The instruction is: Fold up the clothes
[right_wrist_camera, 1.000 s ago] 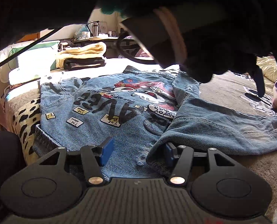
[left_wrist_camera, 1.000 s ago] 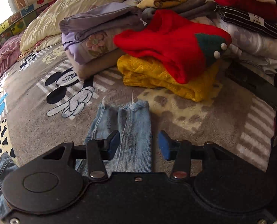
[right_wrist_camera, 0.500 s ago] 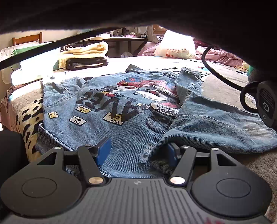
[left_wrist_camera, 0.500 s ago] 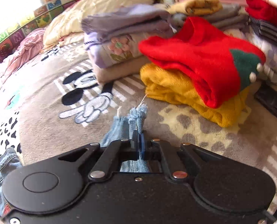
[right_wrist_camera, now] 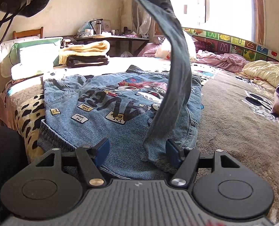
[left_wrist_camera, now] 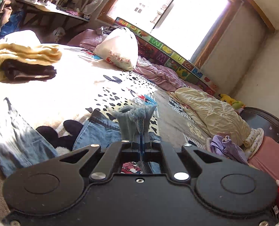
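Note:
A blue denim jacket (right_wrist_camera: 109, 101) with cartoon patches lies flat on the bed, back side up. My left gripper (left_wrist_camera: 141, 141) is shut on the frayed cuff (left_wrist_camera: 137, 114) of its sleeve and holds it up in the air. In the right wrist view that sleeve (right_wrist_camera: 177, 71) hangs in a long arc from above down to the jacket's near hem. My right gripper (right_wrist_camera: 137, 151) is open, low over the near hem, with the sleeve's base just inside its right finger (right_wrist_camera: 172, 152). Part of the jacket body (left_wrist_camera: 13, 137) shows below the left gripper.
Folded yellow and dark clothes (right_wrist_camera: 86, 54) are stacked beyond the jacket. A white bag (left_wrist_camera: 118, 49), pink bedding (left_wrist_camera: 158, 73) and a cream quilt (left_wrist_camera: 210, 111) lie along the far side. A white and green bin (right_wrist_camera: 32, 50) stands at the left.
My left gripper closed on the sleeve cuff, lifted it off the bed and swung it up and over toward the jacket. The right gripper stayed open at the hem.

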`<action>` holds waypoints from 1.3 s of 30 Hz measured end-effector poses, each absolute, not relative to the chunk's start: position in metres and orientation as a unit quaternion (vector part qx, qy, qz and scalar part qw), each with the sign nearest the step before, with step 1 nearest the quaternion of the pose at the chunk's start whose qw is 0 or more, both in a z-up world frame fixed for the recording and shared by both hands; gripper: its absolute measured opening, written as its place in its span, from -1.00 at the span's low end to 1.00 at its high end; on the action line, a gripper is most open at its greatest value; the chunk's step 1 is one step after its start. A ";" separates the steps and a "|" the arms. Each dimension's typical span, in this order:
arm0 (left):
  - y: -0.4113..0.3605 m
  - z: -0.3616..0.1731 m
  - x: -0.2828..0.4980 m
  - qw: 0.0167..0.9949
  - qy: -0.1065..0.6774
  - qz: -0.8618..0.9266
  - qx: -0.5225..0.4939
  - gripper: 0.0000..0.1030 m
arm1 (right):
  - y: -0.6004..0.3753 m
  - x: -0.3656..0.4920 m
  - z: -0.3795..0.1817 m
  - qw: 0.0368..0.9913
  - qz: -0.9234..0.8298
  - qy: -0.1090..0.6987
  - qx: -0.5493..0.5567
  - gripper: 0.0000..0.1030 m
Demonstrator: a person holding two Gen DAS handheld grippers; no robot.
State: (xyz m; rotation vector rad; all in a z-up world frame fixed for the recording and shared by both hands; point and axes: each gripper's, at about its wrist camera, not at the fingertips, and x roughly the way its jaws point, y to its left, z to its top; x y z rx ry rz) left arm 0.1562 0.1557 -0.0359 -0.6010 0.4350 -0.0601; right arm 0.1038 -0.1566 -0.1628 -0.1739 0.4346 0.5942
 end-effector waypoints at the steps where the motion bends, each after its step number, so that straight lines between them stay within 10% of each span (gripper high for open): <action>1: 0.166 -0.052 0.157 0.925 0.222 -0.020 -0.308 -0.99 | -0.156 0.103 -0.162 0.930 0.289 0.210 -0.089 0.29; 16: 0.192 -0.121 0.150 0.903 0.261 0.018 -0.339 -0.99 | -0.170 0.107 -0.156 0.909 0.311 0.264 -0.083 0.34; 39: 0.057 -0.049 0.316 0.918 0.232 -0.085 -0.309 -0.99 | -0.187 0.124 -0.157 0.895 0.357 0.268 -0.025 0.37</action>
